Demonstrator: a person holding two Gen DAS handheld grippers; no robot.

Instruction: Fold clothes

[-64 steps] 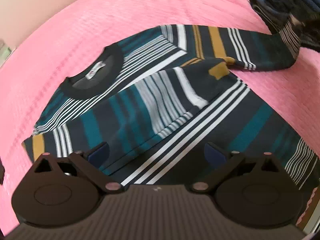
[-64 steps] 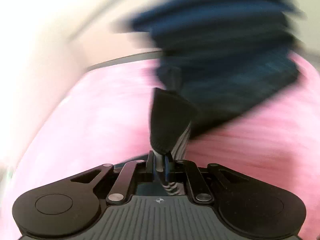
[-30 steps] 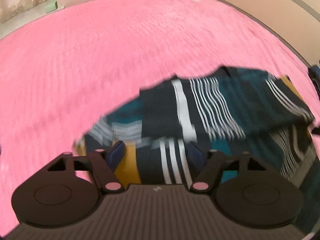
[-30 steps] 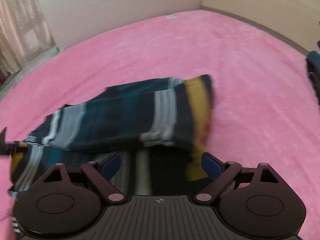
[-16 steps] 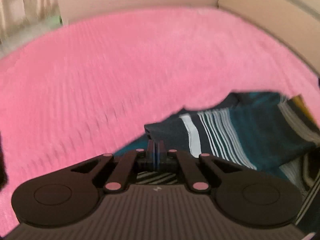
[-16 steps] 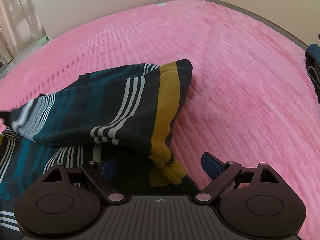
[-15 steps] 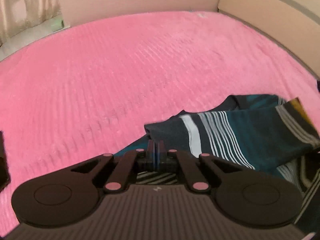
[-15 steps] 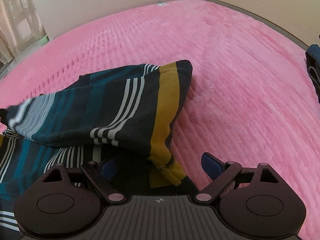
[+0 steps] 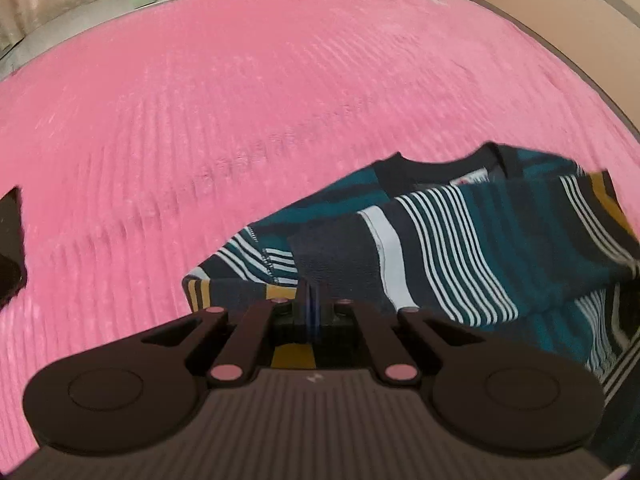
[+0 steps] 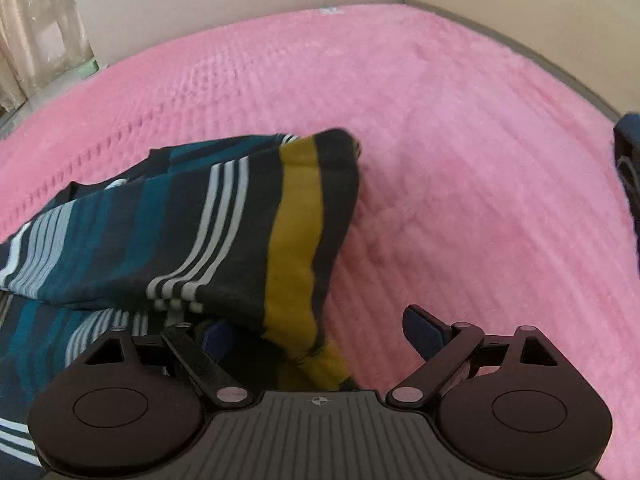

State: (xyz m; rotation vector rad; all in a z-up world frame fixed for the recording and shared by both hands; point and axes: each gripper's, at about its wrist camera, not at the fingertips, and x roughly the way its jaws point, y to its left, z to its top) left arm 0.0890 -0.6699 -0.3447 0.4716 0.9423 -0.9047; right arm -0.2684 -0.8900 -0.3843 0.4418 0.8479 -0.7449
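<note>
Mid-fold: my left tongs [image 9: 311,304] were clenched on the near edge of the striped sweater [image 9: 460,240] lying on the pink bed [image 9: 240,100]. My right tongs [image 10: 320,330] gaped, released, straddling its mustard-striped corner. Next, I judged, they should clamp there.

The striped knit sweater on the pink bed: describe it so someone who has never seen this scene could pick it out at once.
A ribbed pink bedspread fills both views. On its near part lies the partly folded striped knit sweater: dark navy with teal blocks, thin white stripes and one mustard-yellow band. The left gripper is shut on a fold of it, and nothing else here is striped; the plain dark blue clothing lies apart at the right edge.
</note>
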